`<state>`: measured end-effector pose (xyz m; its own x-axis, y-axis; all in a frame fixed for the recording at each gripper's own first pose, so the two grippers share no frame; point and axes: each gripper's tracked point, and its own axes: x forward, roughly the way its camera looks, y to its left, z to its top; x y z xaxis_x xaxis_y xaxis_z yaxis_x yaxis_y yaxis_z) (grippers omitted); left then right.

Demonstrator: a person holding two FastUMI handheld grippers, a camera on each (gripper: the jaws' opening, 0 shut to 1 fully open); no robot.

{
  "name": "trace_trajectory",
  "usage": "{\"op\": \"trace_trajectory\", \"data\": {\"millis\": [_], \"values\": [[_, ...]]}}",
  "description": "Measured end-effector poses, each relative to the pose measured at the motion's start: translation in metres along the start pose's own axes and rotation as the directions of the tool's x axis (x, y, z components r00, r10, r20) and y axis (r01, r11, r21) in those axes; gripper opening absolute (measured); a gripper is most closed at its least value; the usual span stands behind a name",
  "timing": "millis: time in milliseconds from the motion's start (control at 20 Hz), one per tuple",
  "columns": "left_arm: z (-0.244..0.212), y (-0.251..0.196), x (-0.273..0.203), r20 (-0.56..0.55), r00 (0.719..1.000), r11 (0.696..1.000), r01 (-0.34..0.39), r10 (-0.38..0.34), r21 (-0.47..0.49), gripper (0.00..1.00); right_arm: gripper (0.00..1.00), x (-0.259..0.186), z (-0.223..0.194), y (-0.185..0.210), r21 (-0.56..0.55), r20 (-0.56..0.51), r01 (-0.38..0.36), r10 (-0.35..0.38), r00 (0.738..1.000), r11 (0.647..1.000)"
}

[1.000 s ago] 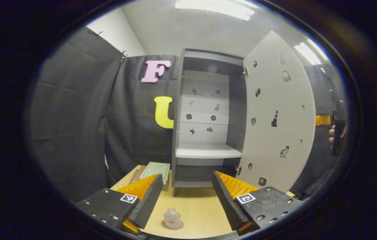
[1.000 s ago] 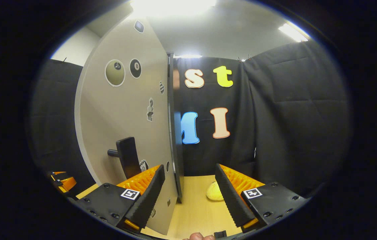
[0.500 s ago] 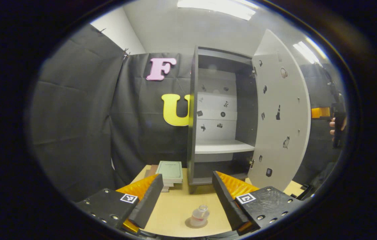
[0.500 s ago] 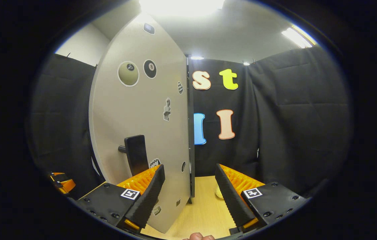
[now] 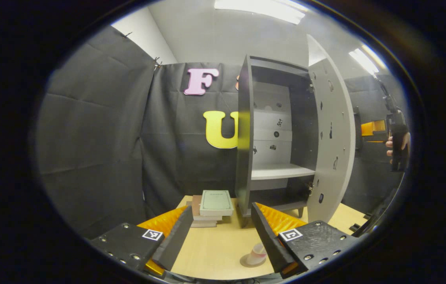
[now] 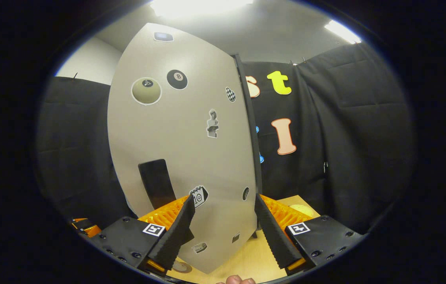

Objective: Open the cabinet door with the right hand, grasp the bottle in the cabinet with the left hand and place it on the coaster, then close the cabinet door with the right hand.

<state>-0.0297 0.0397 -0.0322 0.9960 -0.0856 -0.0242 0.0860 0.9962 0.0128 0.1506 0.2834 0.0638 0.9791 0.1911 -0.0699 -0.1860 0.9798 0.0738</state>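
Left gripper view: left tongs gaping wide and empty over pale wooden counter, small clear bottle standing on round coaster, cabinet shelves bare. Right gripper view: right tongs spread wide, gripping nothing, up close to flat grey cabinet door with blocky black handle.

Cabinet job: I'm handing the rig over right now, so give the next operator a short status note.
Left tongs: open, empty, low over the table.
Right tongs: open, facing the outside of the cabinet door, not gripping its handle.
Bottle stands on the coaster, beside the left tongs' right finger.
Cabinet is open, with bare shelves.
Done: door opened, bottle placed.
Left: close the door with the right tongs.
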Motion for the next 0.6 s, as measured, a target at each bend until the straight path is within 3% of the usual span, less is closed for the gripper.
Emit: {"op": "trace_trajectory", "data": {"millis": [250, 600], "values": [[-0.002, 0.005, 0.007, -0.012, 1.000, 1.000, 0.019, -0.019, -0.012, 0.89, 0.97, 0.006, -0.005, 0.050, 0.006, -0.009, -0.105, 0.105, 0.994, 0.994], [0.007, -0.021, 0.028, -0.002, 0.996, 0.996, 0.085, -0.085, -0.028, 0.89, 0.98, -0.015, -0.016, 0.021, -0.014, -0.026, -0.048, 0.047, 0.999, 0.999]]}}
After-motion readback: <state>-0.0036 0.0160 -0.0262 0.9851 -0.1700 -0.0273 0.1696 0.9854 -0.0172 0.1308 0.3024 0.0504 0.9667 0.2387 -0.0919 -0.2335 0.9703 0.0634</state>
